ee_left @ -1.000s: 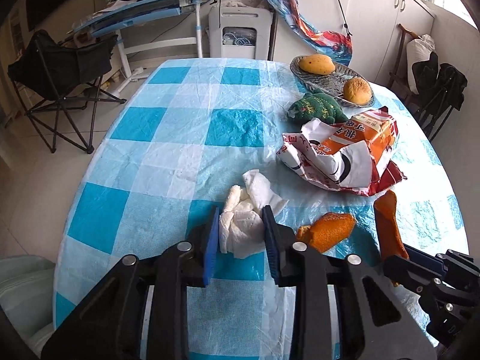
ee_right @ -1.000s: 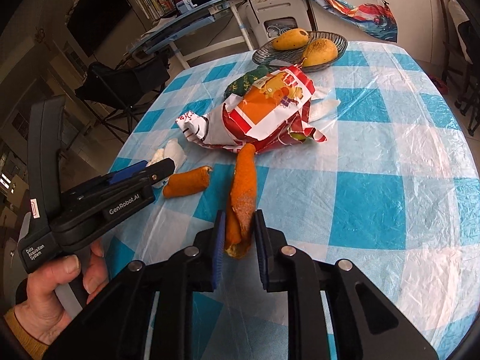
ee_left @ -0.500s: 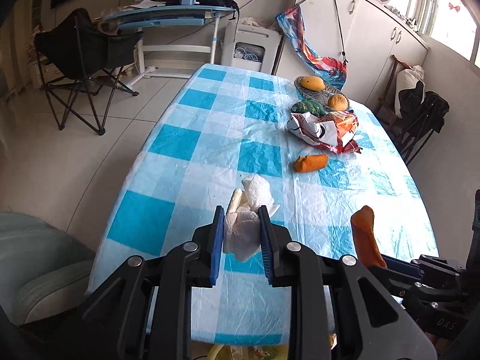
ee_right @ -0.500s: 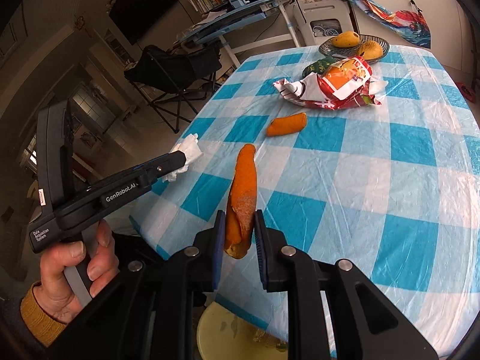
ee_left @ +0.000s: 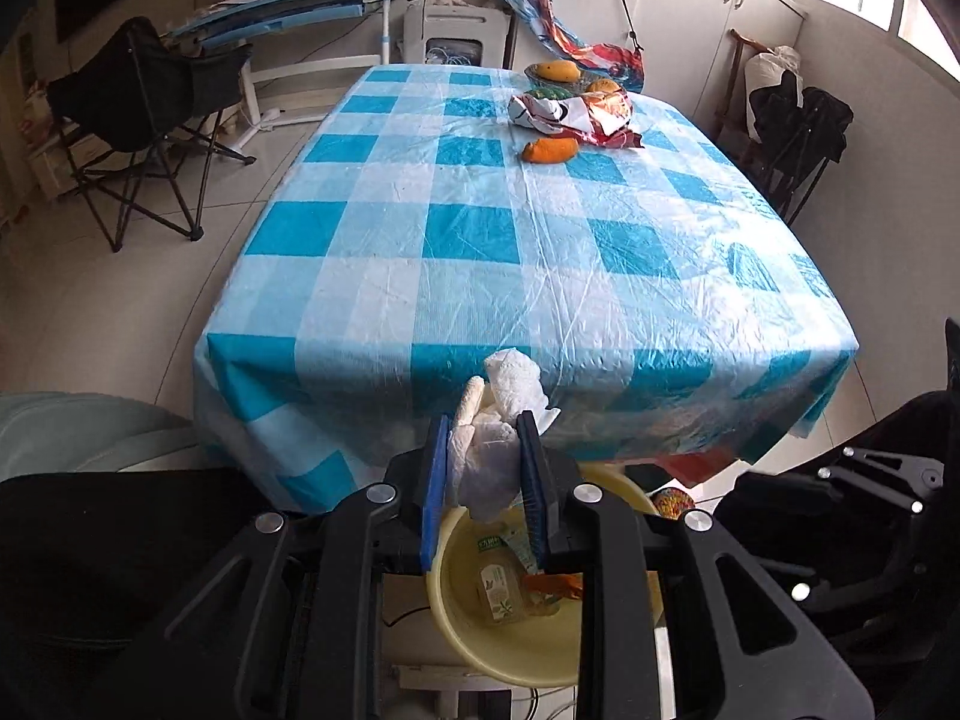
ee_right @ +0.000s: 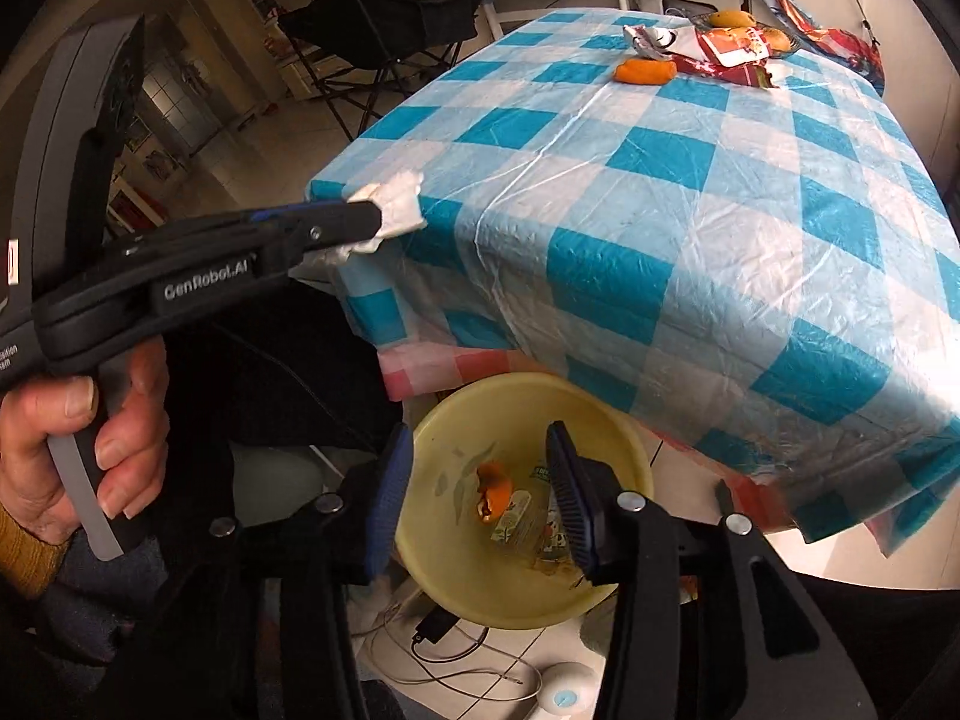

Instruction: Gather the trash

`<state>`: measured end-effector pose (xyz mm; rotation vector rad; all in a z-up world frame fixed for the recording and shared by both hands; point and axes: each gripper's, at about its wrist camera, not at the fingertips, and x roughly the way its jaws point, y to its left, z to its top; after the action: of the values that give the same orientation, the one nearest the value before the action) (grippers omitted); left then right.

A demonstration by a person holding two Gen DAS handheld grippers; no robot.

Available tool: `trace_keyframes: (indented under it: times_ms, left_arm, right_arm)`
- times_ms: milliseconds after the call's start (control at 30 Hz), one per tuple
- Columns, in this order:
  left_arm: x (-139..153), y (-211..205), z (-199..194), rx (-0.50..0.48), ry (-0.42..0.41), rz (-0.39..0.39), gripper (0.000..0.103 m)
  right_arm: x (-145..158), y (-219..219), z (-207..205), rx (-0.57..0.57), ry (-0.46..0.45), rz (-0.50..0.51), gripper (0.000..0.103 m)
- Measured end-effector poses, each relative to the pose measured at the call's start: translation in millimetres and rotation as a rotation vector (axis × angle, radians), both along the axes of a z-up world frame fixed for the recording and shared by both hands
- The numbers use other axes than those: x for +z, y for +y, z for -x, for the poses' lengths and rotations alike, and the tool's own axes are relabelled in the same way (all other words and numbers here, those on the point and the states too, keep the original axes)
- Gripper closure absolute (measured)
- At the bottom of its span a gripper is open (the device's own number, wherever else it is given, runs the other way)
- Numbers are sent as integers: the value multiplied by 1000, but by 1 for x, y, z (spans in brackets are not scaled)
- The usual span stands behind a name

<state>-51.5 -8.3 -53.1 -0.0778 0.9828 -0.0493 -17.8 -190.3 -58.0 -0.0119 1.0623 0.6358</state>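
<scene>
Where the desk [ee_left: 528, 276] ends at its near edge, a yellow bin [ee_right: 456, 600] stands on the floor below, and in it lie an orange peel [ee_right: 493, 489], a small labelled packet [ee_right: 510, 516] and some scraps too small to tell. The peel lies near the bin's middle, between the right gripper's [ee_right: 480, 489] fingers as seen from above but well below them; its jaws are opening with nothing between the pads. The left gripper [ee_left: 485, 468] is clamped on a crumpled white tissue [ee_left: 498, 420], which sits over the bin's near rim [ee_left: 444, 540], its long axis running along the fingers with the loose end sticking out past the tips toward the desk. In the right wrist view a hand [ee_right: 78, 450] grips that tool's handle. Far back on the desk a second peel [ee_left: 551, 150] lies flat, long axis across the desk, just beside a torn wrapper [ee_left: 576, 114]. Behind them a basket [ee_left: 543, 79] holds mangoes [ee_left: 558, 69].
</scene>
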Motion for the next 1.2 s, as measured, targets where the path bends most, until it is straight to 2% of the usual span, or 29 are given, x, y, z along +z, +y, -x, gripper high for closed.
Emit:
trace_keyframes:
  times_ms: [100, 200, 267, 300, 333, 433, 567, 767, 1200]
  left_arm:
    - [-21, -13, 15, -67, 119, -6, 80]
    - [-28, -21, 27, -101, 148, -13, 73]
    - [-18, -19, 30, -90, 100, 3, 58]
    - [-12, -15, 31, -67, 63, 12, 43]
    - [-6, -10, 32, -41, 22, 21, 33]
    - [10, 3, 34, 42, -83, 30, 22]
    - [23, 17, 33, 135, -166, 28, 17]
    - [33, 18, 35, 171, -241, -15, 12]
    - [32, 17, 34, 176, -251, -30, 10]
  right_arm:
    - [15, -22, -4, -122, -81, -48, 36]
    - [22, -33, -8, -220, -146, -80, 30]
    - [24, -37, -12, -275, -176, -83, 24]
    - [24, -38, -13, -296, -186, -83, 21]
    - [23, -38, -15, -311, -195, -82, 19]
    - [26, -38, -13, -327, -219, -72, 16]
    - [26, -40, -9, -321, -234, -54, 13]
    - [22, -30, -10, -286, -234, -26, 13]
    - [19, -24, -8, -278, -231, -16, 12]
